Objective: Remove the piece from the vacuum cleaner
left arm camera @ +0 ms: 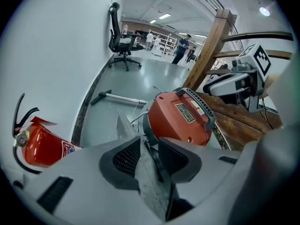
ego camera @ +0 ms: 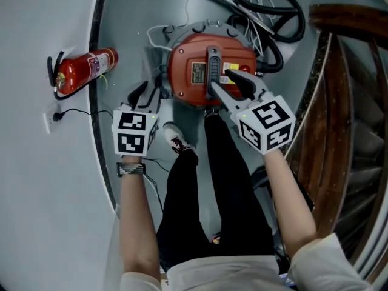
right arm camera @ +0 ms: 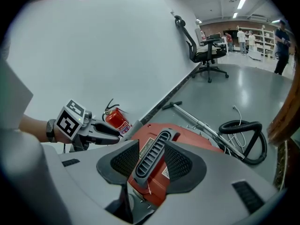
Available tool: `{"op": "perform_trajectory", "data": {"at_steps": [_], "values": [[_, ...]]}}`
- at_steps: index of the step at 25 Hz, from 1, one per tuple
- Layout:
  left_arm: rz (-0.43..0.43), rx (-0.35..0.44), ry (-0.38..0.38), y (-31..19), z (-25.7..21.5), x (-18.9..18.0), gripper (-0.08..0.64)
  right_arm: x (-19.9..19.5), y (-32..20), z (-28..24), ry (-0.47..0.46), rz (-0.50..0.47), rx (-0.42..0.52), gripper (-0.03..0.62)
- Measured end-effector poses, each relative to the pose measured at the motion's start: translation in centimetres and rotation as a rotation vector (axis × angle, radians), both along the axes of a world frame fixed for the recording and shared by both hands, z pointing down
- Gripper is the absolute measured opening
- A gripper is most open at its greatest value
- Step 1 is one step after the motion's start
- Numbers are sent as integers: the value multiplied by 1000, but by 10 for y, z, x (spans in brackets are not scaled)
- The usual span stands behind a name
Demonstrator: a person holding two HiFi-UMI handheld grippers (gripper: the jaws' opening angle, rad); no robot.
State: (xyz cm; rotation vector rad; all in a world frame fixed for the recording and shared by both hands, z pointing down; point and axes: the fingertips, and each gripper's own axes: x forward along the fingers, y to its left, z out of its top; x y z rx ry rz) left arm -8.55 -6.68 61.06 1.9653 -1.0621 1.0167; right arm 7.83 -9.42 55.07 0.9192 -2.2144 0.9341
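The red vacuum cleaner (ego camera: pixel 188 71) stands on the grey floor just ahead of the person's feet, its dark ribbed handle (ego camera: pixel 213 62) running over the top. My right gripper (ego camera: pixel 223 82) hovers over it. In the right gripper view its jaws (right arm camera: pixel 150 161) stand apart on either side of the handle (right arm camera: pixel 152 156), and no pad is seen pressing. My left gripper (ego camera: pixel 147 94) is at the cleaner's left flank. A thin grey flat piece (left arm camera: pixel 150 177) stands between its separated pads (left arm camera: pixel 149 156), with a dark gap on one side.
A red fire extinguisher (ego camera: pixel 82 70) lies by the wall at the left. A black hose (ego camera: pixel 273 11) and a metal wand (left arm camera: pixel 119 97) lie beyond the cleaner. A wooden stair railing (ego camera: pixel 345 102) closes the right side. The person's shoe (ego camera: pixel 176 139) is near the cleaner.
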Motion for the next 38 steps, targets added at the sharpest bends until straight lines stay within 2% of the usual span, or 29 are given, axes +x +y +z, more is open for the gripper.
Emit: {"op": "perform_trajectory", "data": {"at_steps": [5, 7, 10, 13, 22, 30, 38], "values": [[-75, -12, -34, -1, 12, -8, 109, -4, 5, 7, -11, -6, -21, 167], [-91, -31, -29, 2, 16, -9, 109, -4, 7, 10, -10, -6, -27, 167], [-114, -50, 3, 2, 20, -8, 153, -5, 8, 14, -12, -2, -34, 167], [-108, -49, 6, 1, 24, -5, 183, -7, 9, 18, -12, -1, -39, 169], [-125, -54, -46, 0, 39, -9, 181, -7, 8, 20, 24, -7, -7, 170], [-136, -40, -68, 3, 38, -4, 112, -7, 8, 20, 43, 10, 9, 170], [-101, -38, -119, 4, 40, -7, 38, -7, 9, 20, 55, 4, 18, 170]]}}
